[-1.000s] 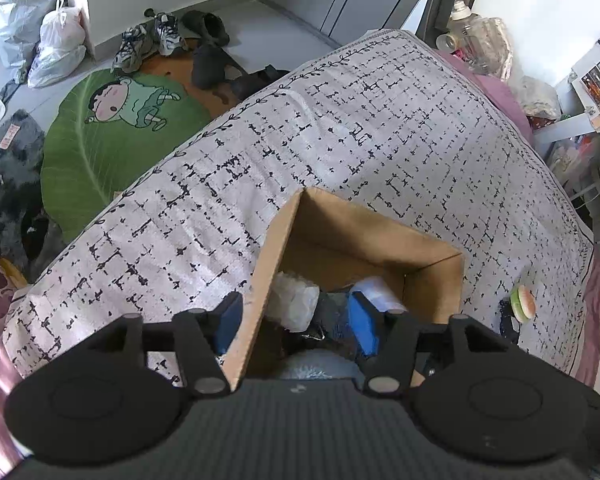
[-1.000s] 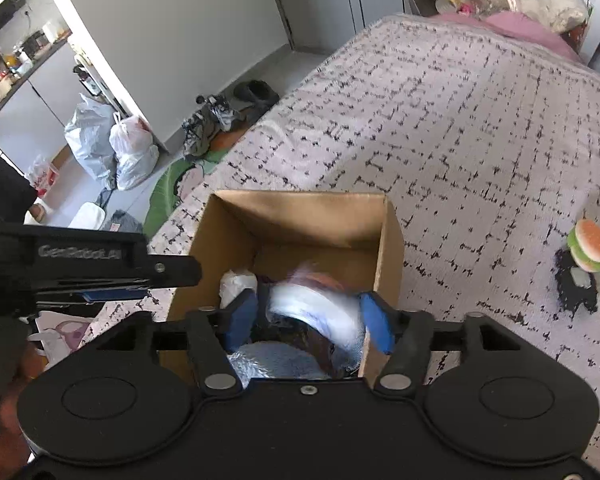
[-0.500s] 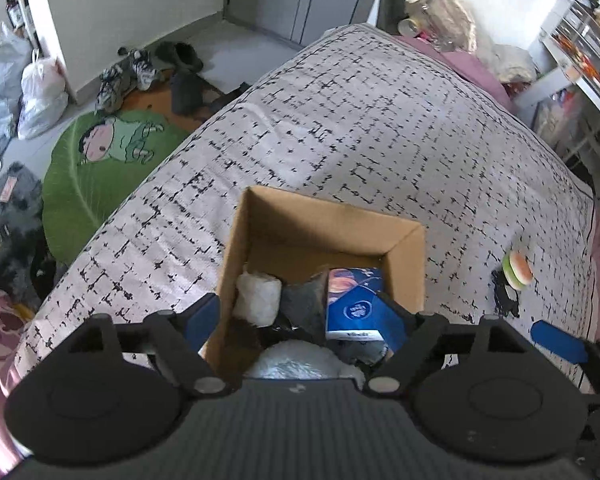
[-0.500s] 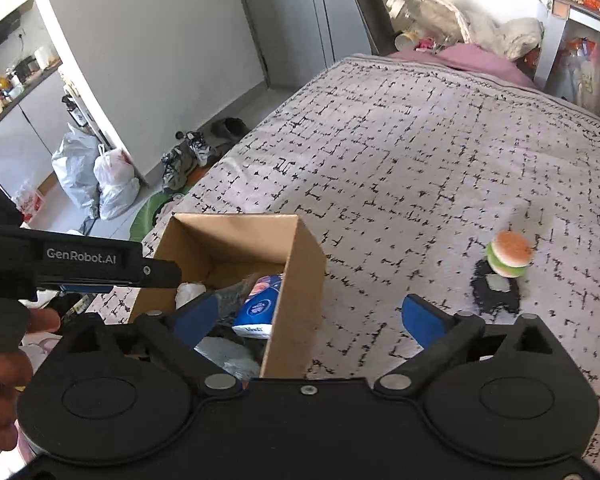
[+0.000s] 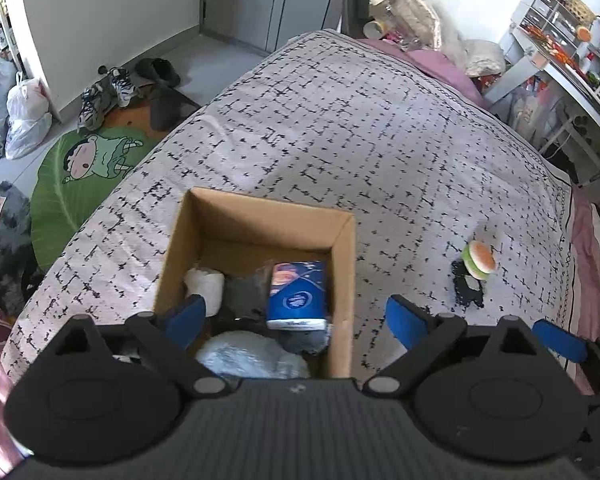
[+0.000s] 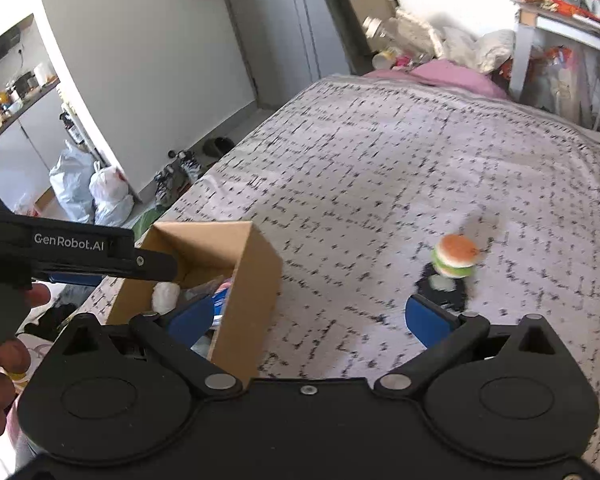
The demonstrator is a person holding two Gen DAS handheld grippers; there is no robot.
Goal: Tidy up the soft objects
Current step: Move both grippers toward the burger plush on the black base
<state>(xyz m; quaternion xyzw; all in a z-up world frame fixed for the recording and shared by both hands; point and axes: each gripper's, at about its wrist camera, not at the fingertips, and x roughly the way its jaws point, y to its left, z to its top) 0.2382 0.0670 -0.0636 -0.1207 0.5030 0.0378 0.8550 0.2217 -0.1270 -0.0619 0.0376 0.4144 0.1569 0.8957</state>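
Soft things already fill the cardboard box [image 5: 256, 216] on the bed [image 5: 340, 128]: a blue tissue pack [image 5: 298, 294] standing against its right wall, a white roll [image 5: 204, 286] at the left, a grey cloth [image 5: 246, 294] between them and a pale fluffy bundle [image 5: 252, 356] nearest me. My left gripper [image 5: 296, 320] hangs over the box, its jaws just opened wide with nothing pinched between them. My right gripper [image 6: 310, 320] is spread fully too, empty, straddling the box's right wall and bare bedspread. A burger plush [image 6: 455, 256] rests on a small black item [image 6: 444, 292], well apart to the right of the box.
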